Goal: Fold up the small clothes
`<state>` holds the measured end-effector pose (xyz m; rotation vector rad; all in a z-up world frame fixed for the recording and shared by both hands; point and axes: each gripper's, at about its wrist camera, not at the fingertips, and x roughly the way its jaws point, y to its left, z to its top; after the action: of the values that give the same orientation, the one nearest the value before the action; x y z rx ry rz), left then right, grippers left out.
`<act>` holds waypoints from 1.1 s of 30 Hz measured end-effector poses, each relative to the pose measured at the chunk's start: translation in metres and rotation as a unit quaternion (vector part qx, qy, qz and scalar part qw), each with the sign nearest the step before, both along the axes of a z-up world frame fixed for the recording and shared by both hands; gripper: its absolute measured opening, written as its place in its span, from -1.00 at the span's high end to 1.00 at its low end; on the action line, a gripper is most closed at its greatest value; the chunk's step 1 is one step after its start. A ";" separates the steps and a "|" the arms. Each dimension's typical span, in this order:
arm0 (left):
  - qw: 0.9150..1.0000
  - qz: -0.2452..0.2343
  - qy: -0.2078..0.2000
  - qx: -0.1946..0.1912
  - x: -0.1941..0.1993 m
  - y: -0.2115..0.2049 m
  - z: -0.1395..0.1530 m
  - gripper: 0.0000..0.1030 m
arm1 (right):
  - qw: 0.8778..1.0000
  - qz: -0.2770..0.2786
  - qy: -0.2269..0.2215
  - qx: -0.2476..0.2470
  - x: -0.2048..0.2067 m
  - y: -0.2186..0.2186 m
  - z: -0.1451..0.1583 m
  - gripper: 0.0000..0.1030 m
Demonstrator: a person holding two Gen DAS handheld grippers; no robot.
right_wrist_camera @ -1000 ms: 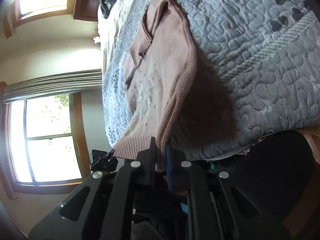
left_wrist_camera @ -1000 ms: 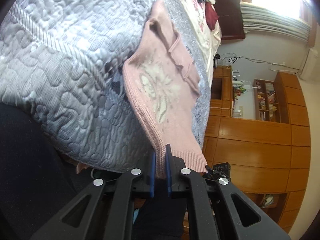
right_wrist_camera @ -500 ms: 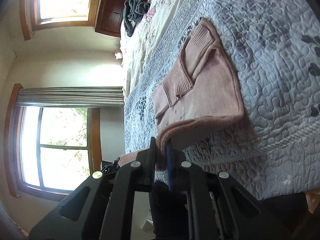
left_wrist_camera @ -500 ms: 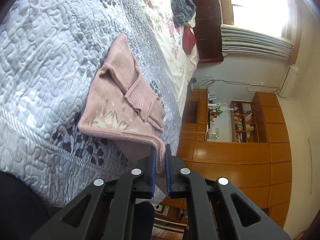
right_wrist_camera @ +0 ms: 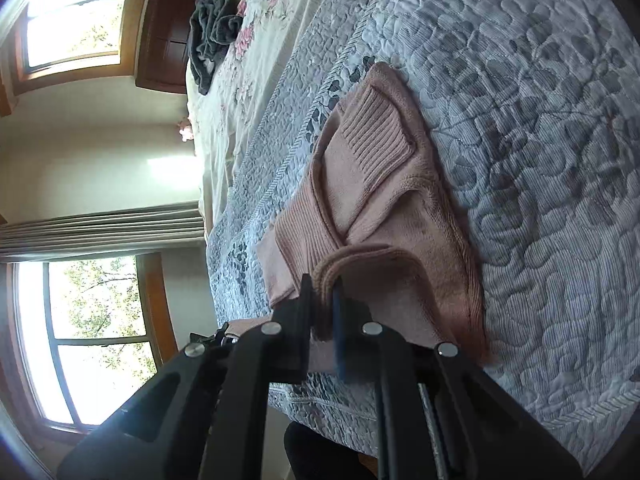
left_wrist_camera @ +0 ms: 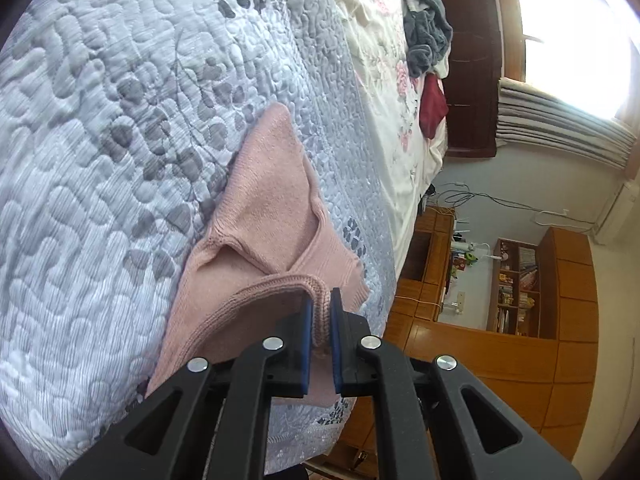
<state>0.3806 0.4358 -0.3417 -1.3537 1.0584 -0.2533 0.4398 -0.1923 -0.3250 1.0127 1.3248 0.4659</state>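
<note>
Pink knit sweater (left_wrist_camera: pixel 260 216) is lying on the grey quilted bedspread (left_wrist_camera: pixel 100 160), near the bed's edge, partly folded over itself. Left tool (left_wrist_camera: pixel 321 316) is pinching a ribbed hem corner of the sweater between its blue-padded fingers (left_wrist_camera: pixel 307 328), gap narrow with only knit thickness between. Hem strip is arching up from the fabric below and running into the jaws; the layer under the lifted flap is sitting in shadow, hard to read.

Right tool (right_wrist_camera: pixel 322 312) is clamping the opposite ribbed corner the same way, jaws nearly together on the fabric. In the right wrist view a ribbed cuff (right_wrist_camera: pixel 376 132) is lying across the sweater's upper surface; a second ribbed band is showing beside it, and whether it is another cuff or the waistband I cannot tell. Sweater's near edge is being cut off behind the tool bodies in both views.

Farther up the bed: floral sheet (right_wrist_camera: pixel 256 40), a grey crumpled garment (left_wrist_camera: pixel 424 36), a dark red cloth (left_wrist_camera: pixel 432 108) partly hidden at the headboard. Window glare is washing out the upper corners
</note>
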 end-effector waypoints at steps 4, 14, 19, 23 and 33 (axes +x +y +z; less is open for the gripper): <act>0.999 -0.004 0.032 0.010 0.031 0.001 -0.030 0.85 | 0.999 -0.005 0.025 -0.020 0.029 0.006 -0.030 0.84; 1.000 -0.013 0.013 0.006 0.056 0.005 -0.050 0.47 | 0.999 0.015 0.005 -0.044 0.067 0.014 -0.042 0.35; 0.993 -0.057 -0.036 0.099 0.057 0.003 -0.018 0.35 | 0.995 0.043 -0.059 -0.064 0.074 0.014 -0.018 0.28; 0.983 -0.097 -0.040 0.151 0.065 -0.007 -0.012 0.26 | 0.988 0.080 -0.072 -0.108 0.082 0.027 -0.021 0.28; 0.966 -0.150 -0.010 0.210 0.084 -0.031 -0.030 0.14 | 0.979 0.117 -0.069 -0.149 0.090 0.051 -0.056 0.28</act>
<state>0.4645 0.4050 -0.3713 -0.8083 1.2195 -0.2486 0.5302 -0.1411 -0.3809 0.5690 1.3464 0.4870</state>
